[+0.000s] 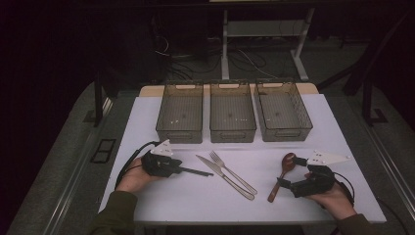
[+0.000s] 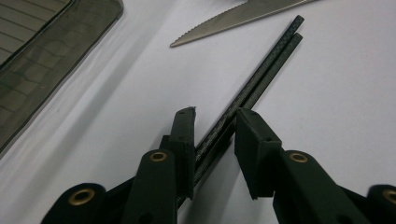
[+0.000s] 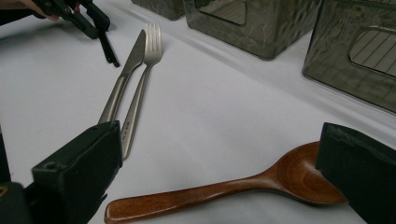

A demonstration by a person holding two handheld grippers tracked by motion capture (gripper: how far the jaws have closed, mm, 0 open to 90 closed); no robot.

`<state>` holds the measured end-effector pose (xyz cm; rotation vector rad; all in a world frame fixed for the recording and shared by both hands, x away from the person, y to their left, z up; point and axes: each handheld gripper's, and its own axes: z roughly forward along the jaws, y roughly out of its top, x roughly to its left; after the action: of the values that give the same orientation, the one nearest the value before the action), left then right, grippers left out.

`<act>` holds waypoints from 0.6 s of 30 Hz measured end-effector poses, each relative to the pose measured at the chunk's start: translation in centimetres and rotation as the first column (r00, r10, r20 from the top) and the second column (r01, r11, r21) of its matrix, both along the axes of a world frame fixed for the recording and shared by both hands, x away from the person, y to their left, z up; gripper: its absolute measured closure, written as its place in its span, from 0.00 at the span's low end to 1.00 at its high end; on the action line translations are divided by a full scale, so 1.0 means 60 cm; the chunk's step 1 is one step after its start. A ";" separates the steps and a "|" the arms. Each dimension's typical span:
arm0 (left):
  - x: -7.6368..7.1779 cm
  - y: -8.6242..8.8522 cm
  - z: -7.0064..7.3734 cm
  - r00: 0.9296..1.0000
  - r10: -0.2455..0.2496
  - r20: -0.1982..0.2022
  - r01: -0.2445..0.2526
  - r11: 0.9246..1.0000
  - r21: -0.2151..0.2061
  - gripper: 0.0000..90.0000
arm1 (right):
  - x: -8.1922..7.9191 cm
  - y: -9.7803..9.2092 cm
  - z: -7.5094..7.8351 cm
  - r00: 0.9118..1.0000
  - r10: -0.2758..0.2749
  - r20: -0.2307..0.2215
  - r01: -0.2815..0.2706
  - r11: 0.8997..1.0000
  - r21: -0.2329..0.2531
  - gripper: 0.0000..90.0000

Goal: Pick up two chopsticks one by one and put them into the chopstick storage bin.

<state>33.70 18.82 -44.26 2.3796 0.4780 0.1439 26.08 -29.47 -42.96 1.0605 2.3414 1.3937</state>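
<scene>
A pair of black chopsticks (image 1: 198, 172) (image 2: 266, 65) lies on the white table, pointing towards the knife. My left gripper (image 1: 182, 169) (image 2: 217, 114) is open around their near end; the sticks rest against one jaw and the other jaw stands clear. A wooden spoon (image 1: 288, 161) (image 3: 210, 193) lies at the right. My right gripper (image 1: 289, 171) (image 3: 218, 135) is wide open astride it, one jaw near the handle and one beside the bowl. A steel knife (image 1: 222, 177) (image 2: 243, 16) (image 3: 122, 74) and fork (image 1: 234, 174) (image 3: 144, 70) lie side by side in the middle.
Three smoky see-through bins stand in a row at the back: left (image 1: 179, 134), middle (image 1: 233, 133), right (image 1: 288, 133). Bare white tabletop (image 1: 161, 196) runs along the front edge. Dark floor and table legs lie beyond.
</scene>
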 end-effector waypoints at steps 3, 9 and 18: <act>-0.003 -0.001 0.002 1.000 -0.004 0.005 0.004 1.000 0.017 0.76 | 0.000 -0.001 0.000 1.000 -0.001 0.000 0.001 1.000 0.000 0.00; -0.011 -0.001 0.006 1.000 -0.019 0.004 0.019 0.999 0.040 0.79 | 0.000 -0.001 0.000 1.000 -0.003 -0.004 0.003 1.000 0.001 0.00; -0.029 0.001 0.009 0.999 -0.033 -0.027 0.034 0.998 0.052 0.82 | 0.001 -0.001 0.000 1.000 0.001 -0.007 -0.001 1.000 0.001 0.00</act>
<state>31.95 18.90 -43.70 2.4418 0.4519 0.1116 26.13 -29.52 -42.97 1.0665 2.3461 1.3940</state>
